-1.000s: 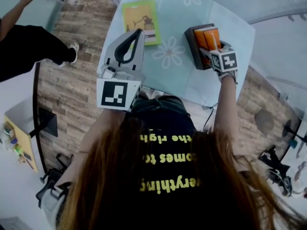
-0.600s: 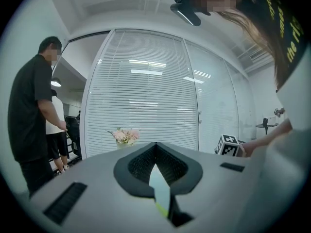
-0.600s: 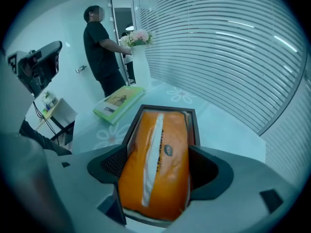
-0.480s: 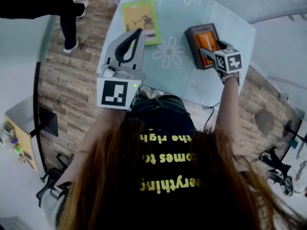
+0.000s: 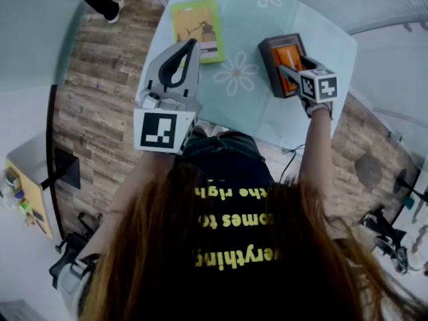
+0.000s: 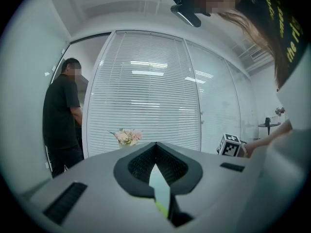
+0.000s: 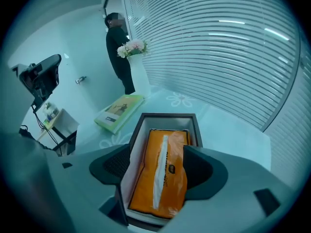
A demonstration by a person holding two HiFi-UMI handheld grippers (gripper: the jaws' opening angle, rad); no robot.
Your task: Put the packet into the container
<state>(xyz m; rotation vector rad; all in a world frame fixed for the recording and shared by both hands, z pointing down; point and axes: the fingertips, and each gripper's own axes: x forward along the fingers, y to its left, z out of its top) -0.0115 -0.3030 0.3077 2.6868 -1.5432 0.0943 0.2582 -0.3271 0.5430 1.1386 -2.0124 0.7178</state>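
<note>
Right tongs (image 7: 158, 148) hang wide over the container (image 7: 167, 116), tilted down at it. Their jaws have just been closing a little, and the orange packet (image 7: 160, 178) lies between and below them with neither pad pressing it. It lies flat inside the container on the worktop (image 5: 254, 105), its long axis along the container's length, pointing away from these tongs. Left tongs (image 6: 156, 144) are closed tip to tip on nothing.

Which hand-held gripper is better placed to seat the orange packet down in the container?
Right. The right hand-held gripper hangs over the packet in the container, jaws open, just closing a little, gripping nothing. The left hand-held gripper is shut, off near the book.
</note>
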